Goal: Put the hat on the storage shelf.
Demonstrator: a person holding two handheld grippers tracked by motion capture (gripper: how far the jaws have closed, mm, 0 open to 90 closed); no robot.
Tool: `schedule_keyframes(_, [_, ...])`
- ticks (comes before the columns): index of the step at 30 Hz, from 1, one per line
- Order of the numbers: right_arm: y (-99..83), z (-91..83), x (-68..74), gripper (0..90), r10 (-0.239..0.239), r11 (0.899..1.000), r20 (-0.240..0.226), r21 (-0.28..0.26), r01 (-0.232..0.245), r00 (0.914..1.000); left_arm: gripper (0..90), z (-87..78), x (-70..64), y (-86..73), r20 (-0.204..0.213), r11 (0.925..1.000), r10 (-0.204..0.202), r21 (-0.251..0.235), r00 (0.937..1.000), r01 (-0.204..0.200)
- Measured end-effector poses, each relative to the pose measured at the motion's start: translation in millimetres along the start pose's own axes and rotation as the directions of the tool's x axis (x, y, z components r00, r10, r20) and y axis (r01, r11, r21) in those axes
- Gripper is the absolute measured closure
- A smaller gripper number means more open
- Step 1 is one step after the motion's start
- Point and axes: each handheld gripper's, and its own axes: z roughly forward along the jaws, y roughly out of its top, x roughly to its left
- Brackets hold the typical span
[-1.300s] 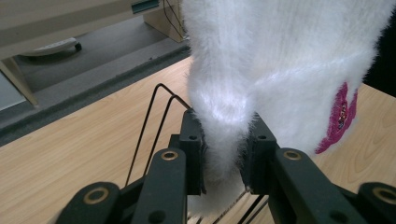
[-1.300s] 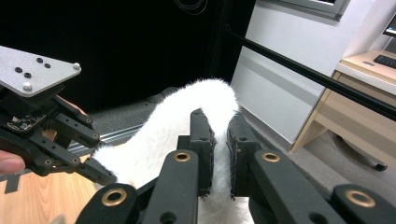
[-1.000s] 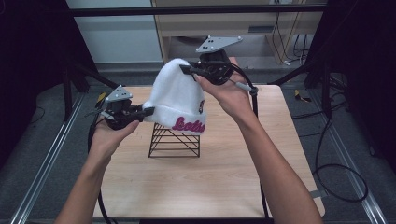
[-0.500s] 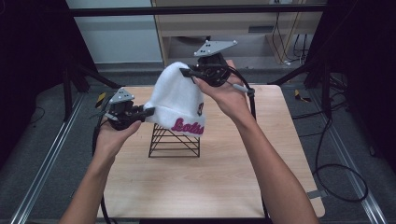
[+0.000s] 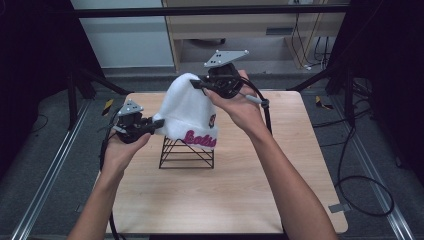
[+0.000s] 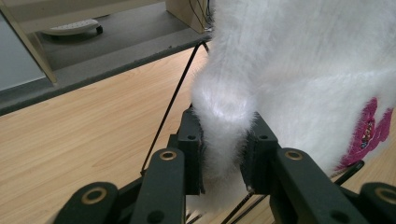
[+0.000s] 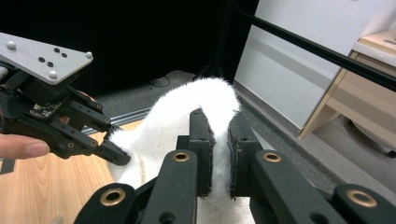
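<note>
White hat (image 5: 185, 115): draped over black wire stand (image 5: 186, 153) on table (image 5: 280, 165). Left gripper (image 5: 150, 124) fingers clenched on brim; right gripper (image 5: 196, 83) fingers clenched on crown. Position barely changed since a second ago; hat likely being seated.

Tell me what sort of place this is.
Probably a lab or recording workspace, not a home: a bare wooden table ringed by a dark metal frame, loose cables on the grey floor, and a white hat held over a wire stand.
</note>
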Motion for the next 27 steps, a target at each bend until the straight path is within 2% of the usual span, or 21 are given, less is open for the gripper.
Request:
schedule_keyframes(6, [-1.0,2.0,4.4,82.9,-0.01,1.0,-0.01,0.006,0.01,0.9999,71.9,-1.7,1.8,-7.7,0.007,0.9999,-0.013,-0.009,0.9999,0.013])
schedule_keyframes(13, [-1.2,2.7,7.7,82.8,-0.017,1.0,-0.014,0.011,0.017,0.9997,71.8,-5.5,1.1,-12.4,0.009,0.9999,-0.008,-0.013,0.9999,0.008])
schedule_keyframes(17, [-1.1,3.8,9.1,82.9,-0.019,1.0,-0.015,0.015,0.019,0.9997,71.7,-3.4,3.0,-14.0,0.007,0.9999,-0.012,-0.011,0.9999,0.012])
schedule_keyframes(19, [-1.4,4.4,11.1,82.8,-0.023,1.0,-0.025,0.019,0.023,0.9994,71.7,-2.2,4.3,-16.2,0.005,0.9999,-0.013,-0.006,0.9999,0.013])
schedule_keyframes(20, [-2.1,4.7,13.4,82.6,-0.028,0.999,-0.045,0.019,0.029,0.9986,71.7,-1.6,5.1,-17.7,0.005,0.9998,-0.016,-0.008,0.9999,0.016])
schedule_keyframes(27, [-6.7,8.0,17.5,82.5,-0.039,0.998,-0.046,0.045,0.041,0.9982,71.4,-0.5,7.8,-29.4,0.006,0.9996,-0.03,-0.004,0.9995,0.03])
